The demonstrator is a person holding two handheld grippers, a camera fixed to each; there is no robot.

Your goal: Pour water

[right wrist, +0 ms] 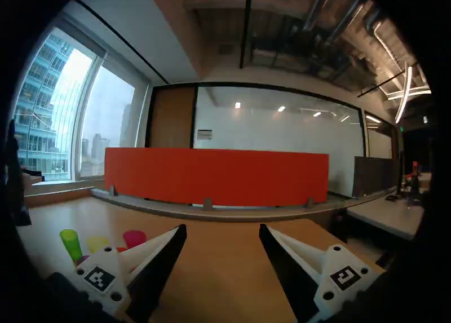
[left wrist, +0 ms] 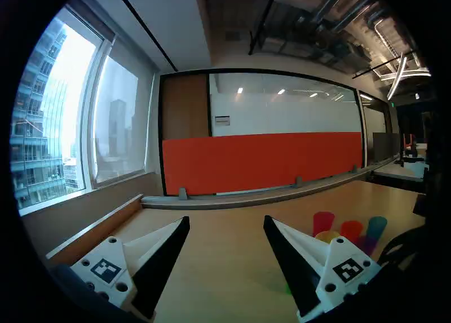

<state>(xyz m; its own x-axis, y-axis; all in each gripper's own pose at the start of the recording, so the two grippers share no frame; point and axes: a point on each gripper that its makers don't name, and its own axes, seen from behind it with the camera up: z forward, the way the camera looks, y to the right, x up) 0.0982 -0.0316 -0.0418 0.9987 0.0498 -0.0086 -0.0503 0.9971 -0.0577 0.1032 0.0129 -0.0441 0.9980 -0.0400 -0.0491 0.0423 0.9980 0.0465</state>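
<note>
The left gripper (left wrist: 225, 221) and right gripper (right wrist: 221, 228) hold their white, wedge-shaped fingers apart, clamping nothing. Smooth, translucent, tapered cups (left wrist: 351, 230) cluster between them on the matte wooden bench (left wrist: 225, 250), well short of its far edge, where a flat orange partition (left wrist: 259, 162) runs. Bare wood lies ahead.
</note>
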